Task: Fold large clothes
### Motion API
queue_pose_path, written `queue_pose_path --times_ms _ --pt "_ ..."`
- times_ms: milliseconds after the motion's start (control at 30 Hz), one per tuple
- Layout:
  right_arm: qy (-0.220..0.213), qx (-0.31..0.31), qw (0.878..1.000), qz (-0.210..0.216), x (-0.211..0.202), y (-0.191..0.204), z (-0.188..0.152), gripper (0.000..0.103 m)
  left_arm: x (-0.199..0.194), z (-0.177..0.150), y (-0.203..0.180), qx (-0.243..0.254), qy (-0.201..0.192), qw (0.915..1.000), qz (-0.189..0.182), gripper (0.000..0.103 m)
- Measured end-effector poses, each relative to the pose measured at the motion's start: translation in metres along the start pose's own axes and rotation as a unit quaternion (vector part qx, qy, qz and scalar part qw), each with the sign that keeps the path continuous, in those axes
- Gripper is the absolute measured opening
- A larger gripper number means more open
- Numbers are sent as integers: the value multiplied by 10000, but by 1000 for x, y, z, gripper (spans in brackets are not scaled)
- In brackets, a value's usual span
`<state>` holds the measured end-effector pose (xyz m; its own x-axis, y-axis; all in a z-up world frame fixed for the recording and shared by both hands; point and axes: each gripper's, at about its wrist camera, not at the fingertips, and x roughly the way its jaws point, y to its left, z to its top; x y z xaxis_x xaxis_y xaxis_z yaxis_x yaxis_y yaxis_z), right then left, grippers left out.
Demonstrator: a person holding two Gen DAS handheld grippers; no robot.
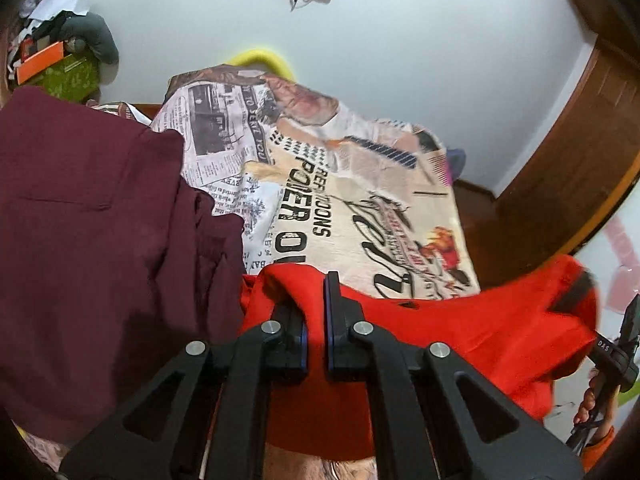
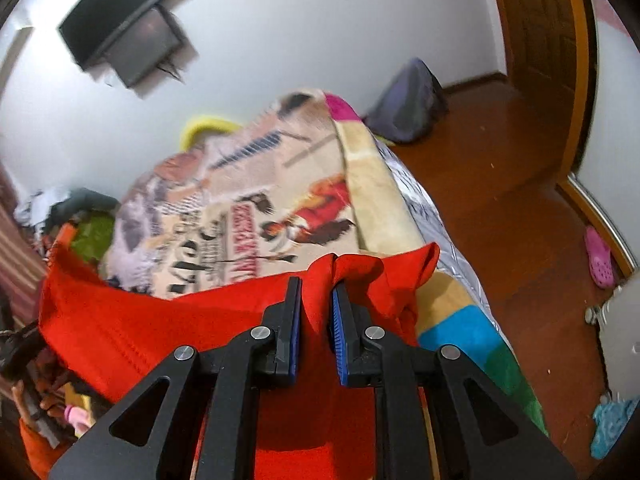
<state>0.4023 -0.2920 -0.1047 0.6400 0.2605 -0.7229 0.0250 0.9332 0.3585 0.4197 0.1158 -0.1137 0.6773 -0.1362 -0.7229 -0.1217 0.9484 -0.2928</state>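
Observation:
A large red garment (image 1: pixel 460 332) hangs stretched between my two grippers, lifted above a bed covered by a printed blanket (image 1: pixel 360 200). My left gripper (image 1: pixel 316 300) is shut on a bunched corner of the red cloth. My right gripper (image 2: pixel 316 292) is shut on the other bunched corner of the garment (image 2: pixel 140 320), with the blanket (image 2: pixel 248 208) beyond it. The right gripper's handle and the hand holding it show at the right edge of the left wrist view (image 1: pixel 612 356).
A maroon garment (image 1: pixel 92 248) lies on the bed at the left. A cluttered pile with a green box (image 1: pixel 68 76) is at the far left. A wooden floor (image 2: pixel 500 208), a dark bag (image 2: pixel 408 104) and a pink shoe (image 2: pixel 600 258) are at the right. A door frame (image 2: pixel 580 80) stands beyond.

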Motion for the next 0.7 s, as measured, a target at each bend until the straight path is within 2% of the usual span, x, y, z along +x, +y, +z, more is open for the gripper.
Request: queue_pose_path --times_ms 133,200,267,333,367,467,567,700 --pt "49 248 9997 75 10 -6 6 21 13 2 -12 284 63 9996 44 17" --pt "-167 164 9997 -76 2 -2 11 28 13 4 -21 474 -16 9988 132 32" --pt "-368 -6 9992 -133 -9 4 16 33 9 4 -30 725 -156 9970 237 39" --pt "-536 -225 9982 -141 -22 13 18 44 1 3 -39 926 -296 9947 338 47" --pt "-612 -328 9975 -141 -29 17 17 46 -2 2 -43 1002 -359 9937 348 52" --pt "-731 -664 9950 -138 -41 29 12 50 -9 -4 -52 1213 -425 9911 356 54" --pt "-640 -897 9938 -132 -45 37 3 52 -16 -12 -58 1371 -386 9892 357 56" --pt "-396 -1076 9934 -101 -43 41 -15 64 -25 -30 -61 1493 -352 9874 390 63"
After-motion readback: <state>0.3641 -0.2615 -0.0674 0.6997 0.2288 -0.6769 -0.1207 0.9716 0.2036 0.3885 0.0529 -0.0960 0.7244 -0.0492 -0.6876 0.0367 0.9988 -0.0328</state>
